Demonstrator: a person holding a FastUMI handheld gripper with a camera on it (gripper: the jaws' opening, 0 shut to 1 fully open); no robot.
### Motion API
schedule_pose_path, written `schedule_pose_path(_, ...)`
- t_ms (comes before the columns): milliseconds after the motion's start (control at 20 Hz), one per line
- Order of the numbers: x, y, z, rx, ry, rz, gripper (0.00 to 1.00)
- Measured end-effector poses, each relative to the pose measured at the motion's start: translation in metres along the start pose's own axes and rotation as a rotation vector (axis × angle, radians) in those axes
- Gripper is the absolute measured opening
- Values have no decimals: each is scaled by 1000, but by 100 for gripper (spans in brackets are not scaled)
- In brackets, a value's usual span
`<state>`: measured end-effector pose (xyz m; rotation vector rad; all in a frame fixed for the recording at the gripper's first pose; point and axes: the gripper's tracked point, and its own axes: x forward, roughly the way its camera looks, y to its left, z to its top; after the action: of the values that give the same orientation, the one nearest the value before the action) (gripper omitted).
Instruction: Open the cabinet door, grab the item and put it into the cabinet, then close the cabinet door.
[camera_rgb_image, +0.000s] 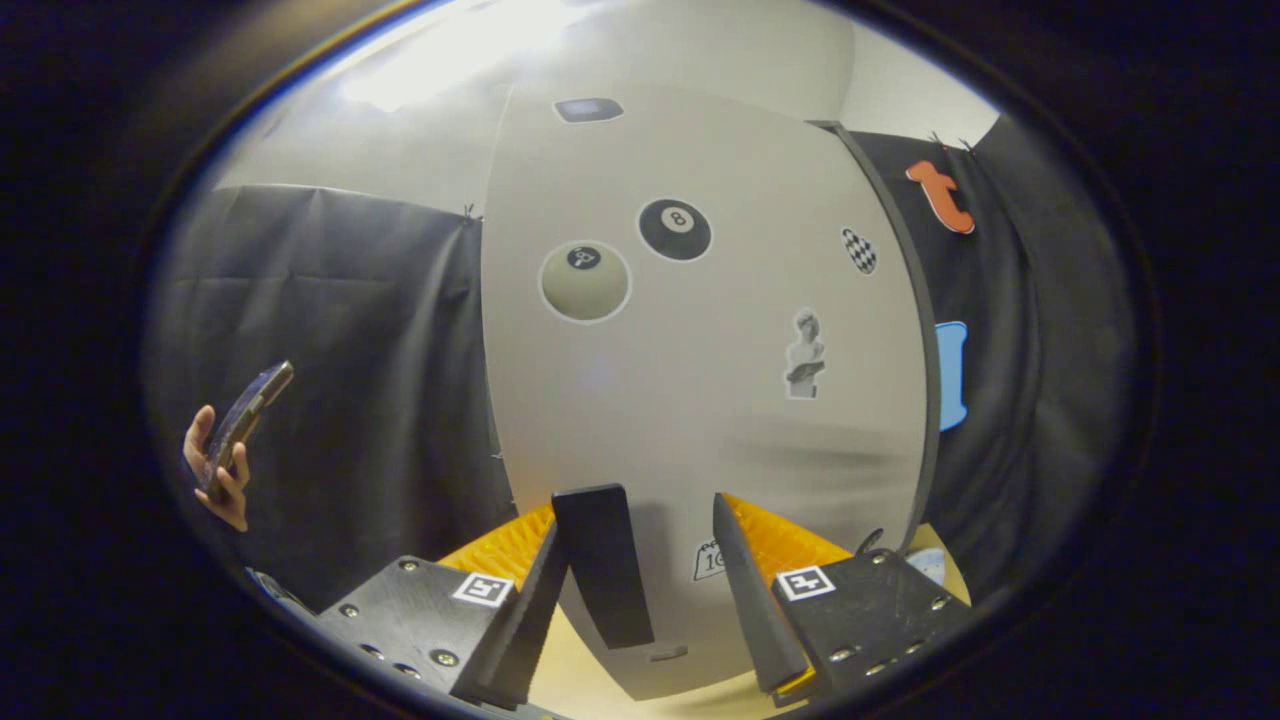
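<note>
My jaws (665, 585) sit nearest, two fingers (600, 560) standing apart w/ a gap between them, nothing clamped. Each finger base carries a small square black-and-white marker tag (484, 589). Ribbed orange pieces (505, 548) show behind both fingers.

Just ahead of me, very close, is the cabinet door (690, 420): pale grey, flat. The left finger overlaps the door's lower part; can't tell whether it's touching or just in front. The door's lower corner hangs over the light wooden table (560, 680), approx between my fingers. A small stub, maybe a handle or catch (668, 653), sits near that bottom edge; too small to be sure.

Stickers on the door: a black 8-ball (675, 229) up high, a pale ball w/ a dark spot (585, 282) beside it to the left and a bit lower, a small checkered patch (859, 250) toward the right edge, a little statue bust (804, 354) below that, and a small tag-like sticker (708, 561) low down between my fingers. A dark rectangular patch (588, 109) sits at the top.

A dark strip (915, 300) runs down the door's right side, prob the cabinet edge. Black cloth wall (360, 350) hangs either side.

Off left, beyond my left finger, a person's hand (215, 470) holds a phone (250, 408) tilted up, well apart from the door.

The item to put away isn't something I can pick out here.
</note>
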<state>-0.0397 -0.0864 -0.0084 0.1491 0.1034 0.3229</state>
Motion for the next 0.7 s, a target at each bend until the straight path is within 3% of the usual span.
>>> schedule_pose_path(450, 41, 8, -14, 16, 12, 63, 81)
schedule_pose_path(700, 60, 9, -18, -45, 4, 23, 80)
